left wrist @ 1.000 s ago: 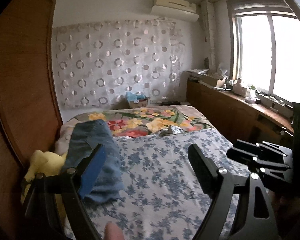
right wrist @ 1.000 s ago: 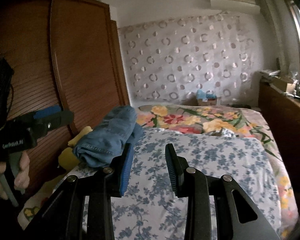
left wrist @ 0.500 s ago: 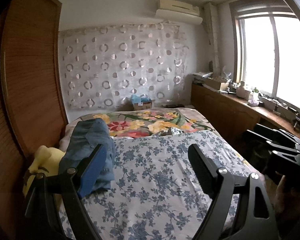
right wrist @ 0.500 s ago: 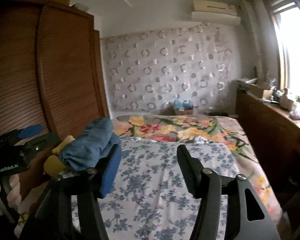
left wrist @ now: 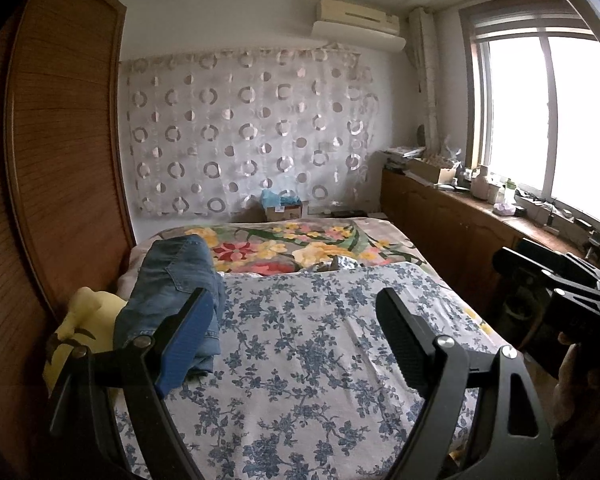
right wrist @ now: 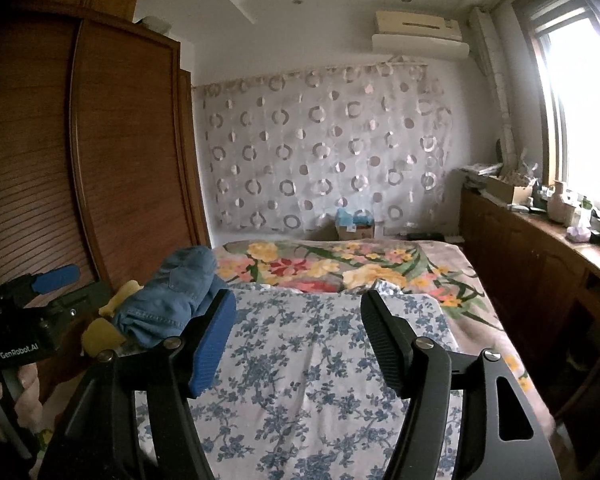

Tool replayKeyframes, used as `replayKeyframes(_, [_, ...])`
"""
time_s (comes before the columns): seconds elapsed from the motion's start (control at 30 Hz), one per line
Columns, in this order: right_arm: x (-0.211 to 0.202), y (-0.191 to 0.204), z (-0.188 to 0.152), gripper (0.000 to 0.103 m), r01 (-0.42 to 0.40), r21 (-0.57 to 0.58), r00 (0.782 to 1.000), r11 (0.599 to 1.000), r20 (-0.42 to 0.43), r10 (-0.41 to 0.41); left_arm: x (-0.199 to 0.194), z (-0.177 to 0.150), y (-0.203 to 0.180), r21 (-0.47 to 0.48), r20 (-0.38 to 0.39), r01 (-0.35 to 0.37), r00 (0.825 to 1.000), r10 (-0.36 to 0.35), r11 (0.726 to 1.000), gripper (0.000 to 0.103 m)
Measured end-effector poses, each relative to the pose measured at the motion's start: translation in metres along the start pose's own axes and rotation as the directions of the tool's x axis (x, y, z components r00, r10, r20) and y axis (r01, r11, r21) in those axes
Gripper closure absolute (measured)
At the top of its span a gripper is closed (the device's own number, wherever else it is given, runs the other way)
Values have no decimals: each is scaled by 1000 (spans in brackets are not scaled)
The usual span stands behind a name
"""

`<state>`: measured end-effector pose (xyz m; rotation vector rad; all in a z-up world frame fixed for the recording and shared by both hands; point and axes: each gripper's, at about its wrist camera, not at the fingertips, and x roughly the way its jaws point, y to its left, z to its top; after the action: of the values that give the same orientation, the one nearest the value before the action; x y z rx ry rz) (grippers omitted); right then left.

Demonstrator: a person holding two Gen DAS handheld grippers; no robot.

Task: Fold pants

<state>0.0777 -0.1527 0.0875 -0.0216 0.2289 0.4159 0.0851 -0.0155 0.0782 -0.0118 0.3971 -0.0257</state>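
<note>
Blue denim pants point(left wrist: 172, 284) lie in a folded, rolled bundle at the left edge of the bed, also seen in the right wrist view point(right wrist: 168, 292). My left gripper point(left wrist: 292, 316) is open and empty, held above the blue-flowered sheet point(left wrist: 300, 340), right of the pants. My right gripper point(right wrist: 296, 312) is open and empty, held back over the near part of the sheet point(right wrist: 300, 360). Each gripper shows at the edge of the other's view: the right one point(left wrist: 556, 280), the left one point(right wrist: 40, 292).
A yellow soft toy point(left wrist: 88, 312) lies left of the pants against the wooden wardrobe point(left wrist: 60, 160). A flowered blanket point(left wrist: 300, 244) covers the far bed. A wooden cabinet with clutter point(left wrist: 480, 220) runs along the right under the window. A box point(left wrist: 282, 208) stands by the curtain.
Both grippers have drawn back and risen away from the bed and the pants. The right gripper's jaws have opened wider. The pants have not moved.
</note>
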Motion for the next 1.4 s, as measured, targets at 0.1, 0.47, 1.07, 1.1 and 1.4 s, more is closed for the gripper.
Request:
replayKeyframes(0.1, [5, -5, 0, 36, 0, 2, 1000, 1000, -1, 0, -3, 3, 2, -6, 0, -3, 1000, 3, 1000, 19])
replayKeyframes(0.47, [9, -10, 1, 35, 1, 7, 1000, 1000, -1, -1, -6, 7, 4, -2, -1, -14, 1000, 14, 1000, 19])
replayKeyframes(1.07, [7, -12, -1, 35, 3, 3, 1000, 1000, 2, -3, -7, 6, 3, -1, -1, -14, 1000, 14, 1000, 19])
replayKeyframes(1.1, [6, -12, -1, 35, 3, 4, 1000, 1000, 2, -3, -6, 6, 3, -2, 0, -14, 1000, 14, 1000, 19])
replayKeyframes(1.4, [6, -14, -1, 35, 0, 2, 1000, 1000, 1, 0, -6, 5, 3, -1, 0, -14, 1000, 14, 1000, 19])
